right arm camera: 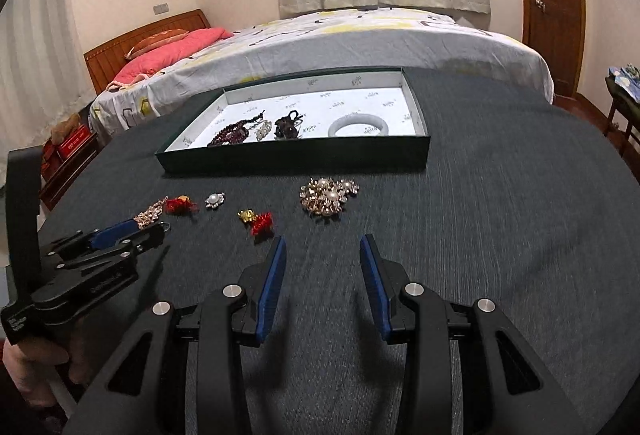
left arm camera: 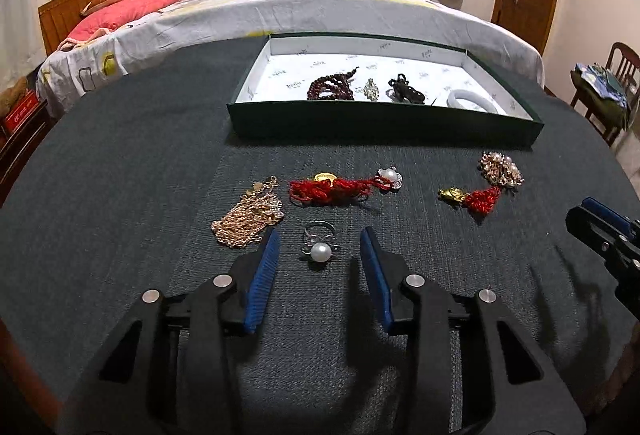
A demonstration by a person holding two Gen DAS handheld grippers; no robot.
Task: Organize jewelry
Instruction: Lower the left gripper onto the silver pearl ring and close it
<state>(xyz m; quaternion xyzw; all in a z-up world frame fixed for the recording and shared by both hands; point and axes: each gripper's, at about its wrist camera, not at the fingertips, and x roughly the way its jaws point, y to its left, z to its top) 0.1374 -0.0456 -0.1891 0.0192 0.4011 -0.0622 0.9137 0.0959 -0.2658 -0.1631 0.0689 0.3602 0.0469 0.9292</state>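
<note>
Both grippers' jaws part-open (gripping nothing), left gripper (left arm camera: 319, 239) straddling pearl ring (left arm camera: 320, 250), dark tablecloth (left arm camera: 120, 163), bed (left arm camera: 320, 11) behind

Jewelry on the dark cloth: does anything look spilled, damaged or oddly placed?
Nothing looks damaged or spilled. The pearl ring, gold chain, red tassel pieces and pearl brooch simply lie loose outside the green tray, not yet sorted.
</note>
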